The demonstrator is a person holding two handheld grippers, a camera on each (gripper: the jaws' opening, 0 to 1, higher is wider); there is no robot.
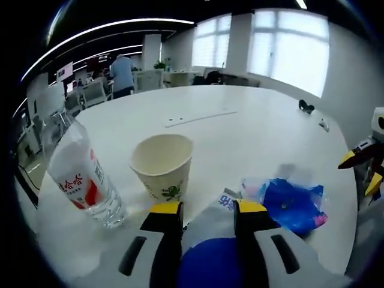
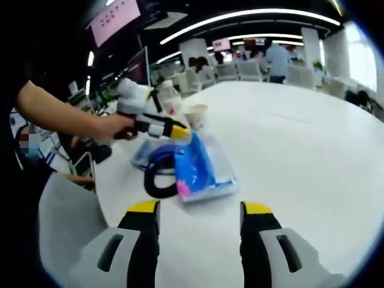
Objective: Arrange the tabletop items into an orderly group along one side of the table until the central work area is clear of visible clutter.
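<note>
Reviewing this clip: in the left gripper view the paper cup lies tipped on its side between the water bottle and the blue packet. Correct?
Not quite. The paper cup stands upright, mouth up, as the left gripper view shows. It does sit between the water bottle and the blue packet.

Open-plan office behind the white table

In the left gripper view, bright windows fill the wall at one o'clock, a person in a blue shirt stands among white chairs at eleven o'clock, and curved ceiling light strips arc across ten to twelve o'clock. In the right gripper view, a wall screen with pink content hangs at eleven o'clock, and a square white pillar rises near twelve.
</note>
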